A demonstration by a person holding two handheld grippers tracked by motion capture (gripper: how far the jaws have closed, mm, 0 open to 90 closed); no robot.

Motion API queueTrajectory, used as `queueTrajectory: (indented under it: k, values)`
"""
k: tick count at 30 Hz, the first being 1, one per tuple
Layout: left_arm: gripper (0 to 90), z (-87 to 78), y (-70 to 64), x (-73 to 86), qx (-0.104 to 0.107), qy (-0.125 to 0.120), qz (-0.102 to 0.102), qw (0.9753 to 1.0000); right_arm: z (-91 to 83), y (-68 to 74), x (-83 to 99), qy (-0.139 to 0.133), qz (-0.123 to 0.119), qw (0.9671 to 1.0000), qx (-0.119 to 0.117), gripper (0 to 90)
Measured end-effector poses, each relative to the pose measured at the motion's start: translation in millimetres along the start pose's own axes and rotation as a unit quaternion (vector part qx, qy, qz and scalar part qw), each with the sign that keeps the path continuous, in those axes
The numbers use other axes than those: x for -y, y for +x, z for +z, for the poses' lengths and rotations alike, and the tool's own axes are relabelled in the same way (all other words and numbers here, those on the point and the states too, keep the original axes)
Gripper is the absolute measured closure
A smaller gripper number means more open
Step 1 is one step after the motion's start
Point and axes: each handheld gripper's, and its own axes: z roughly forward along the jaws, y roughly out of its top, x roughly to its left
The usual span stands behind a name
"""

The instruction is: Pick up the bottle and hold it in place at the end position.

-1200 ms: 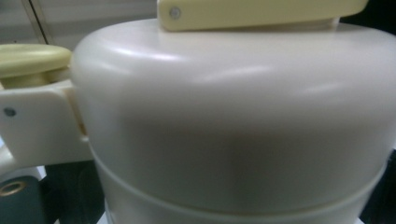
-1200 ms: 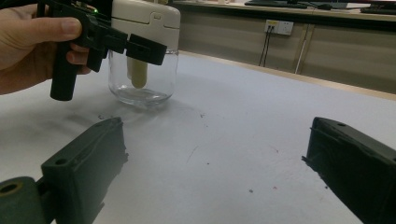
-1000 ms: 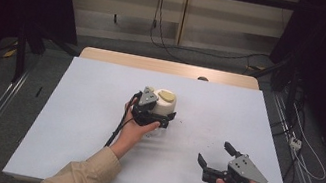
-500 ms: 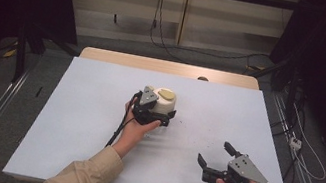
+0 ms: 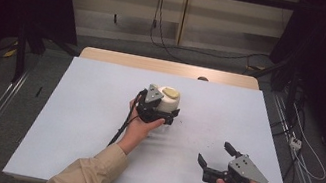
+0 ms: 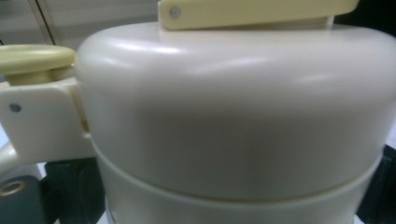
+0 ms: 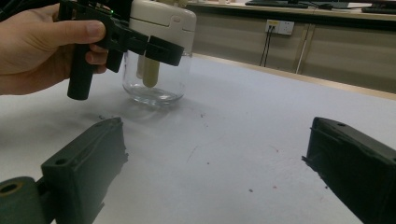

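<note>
Table: white rectangular table point(image 5: 69, 120), bare wooden strip along its far edge; faint dark specks on the sheet near the middle.
Room: dark curtains at both sides, pale panelled wall beyond the far edge, cables on grey floor.
Task item: clear glass jar with cream plastic lid and pale yellow lever point(image 5: 167, 103), upright at the middle of the table, nearer the far edge than the near edge; long axis vertical.
Left tongs point(image 5: 159, 116): set around the jar just under its lid, one jaw on each side; judged holding the jar.
Right tongs point(image 5: 213, 153): spread wide and empty, near the near right corner, well apart from the jar.
Key relation: jar lies ahead and to the left of the right tongs; left hand point(image 5: 139, 128) is the nearer.
</note>
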Motion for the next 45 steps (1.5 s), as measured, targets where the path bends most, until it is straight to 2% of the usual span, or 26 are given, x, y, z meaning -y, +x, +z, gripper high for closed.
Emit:
queueTrajectory:
  k: [5,14,18,22,37,43,45]
  values:
    - [5.2,2.9,-0.2,0.0,0.004,-0.005,0.001,1.0,0.3,0.1,0.0,0.001,0.0,1.0,-0.001,3.6]
    - [5.2,8.6,-1.3,2.7,-0.003,-0.003,0.002,1.0,0.2,0.5,0.0,0.0,0.001,1.0,-0.002,3.6]
    - [5.2,10.2,0.2,4.2,-0.006,-0.005,-0.004,1.0,0.1,0.4,-0.1,0.0,0.001,1.0,-0.002,3.6]
    - [5.2,10.7,1.4,4.3,-0.01,-0.006,0.0,0.9999,0.3,0.2,0.0,0.001,0.0,1.0,-0.002,3.6]
    - [5.2,17.2,-1.4,5.8,-0.008,-0.026,0.0,0.9996,0.8,0.4,0.3,0.002,-0.002,1.0,-0.005,3.6]
    - [5.2,20.2,-2.5,4.8,-0.008,-0.024,0.002,0.9997,0.9,0.8,0.2,0.002,-0.002,1.0,-0.007,3.6]
    - [5.2,19.9,-2.4,4.7,-0.009,-0.022,-0.004,0.9997,0.7,0.4,0.4,0.002,-0.001,1.0,-0.006,3.6]
